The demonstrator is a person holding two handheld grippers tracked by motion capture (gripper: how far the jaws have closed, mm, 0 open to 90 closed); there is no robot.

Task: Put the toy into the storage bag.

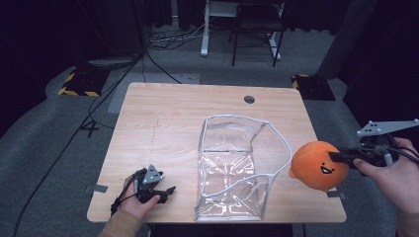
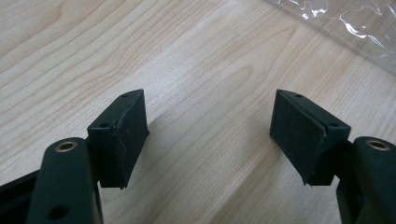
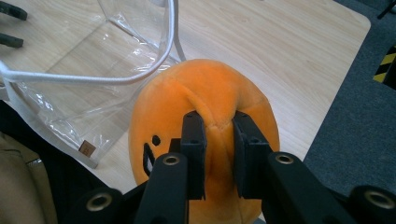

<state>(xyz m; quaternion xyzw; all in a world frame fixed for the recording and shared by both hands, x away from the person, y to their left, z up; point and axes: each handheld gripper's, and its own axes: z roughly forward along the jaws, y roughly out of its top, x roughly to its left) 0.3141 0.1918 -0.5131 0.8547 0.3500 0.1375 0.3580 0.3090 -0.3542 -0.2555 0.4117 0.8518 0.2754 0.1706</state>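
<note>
An orange plush toy (image 1: 316, 165) with a small black face hangs at the table's right edge, just right of a clear plastic bag (image 1: 232, 165) with white trim. My right gripper (image 1: 341, 158) is shut on the plush toy (image 3: 205, 107), pinching a fold of its fabric between the jaws of my right gripper (image 3: 219, 121). The clear bag (image 3: 88, 88) lies open beside it in the right gripper view. My left gripper (image 1: 165, 192) rests low on the table near its front left, left of the bag. In its own view my left gripper (image 2: 210, 126) is open with bare wood between the jaws.
The wooden table (image 1: 168, 113) has a round cable hole (image 1: 249, 99) near its far edge. Grey carpet, cables (image 1: 163, 39) and a metal frame (image 1: 242, 29) lie beyond the table. Yellow-black floor plates (image 1: 79, 81) sit at both far corners.
</note>
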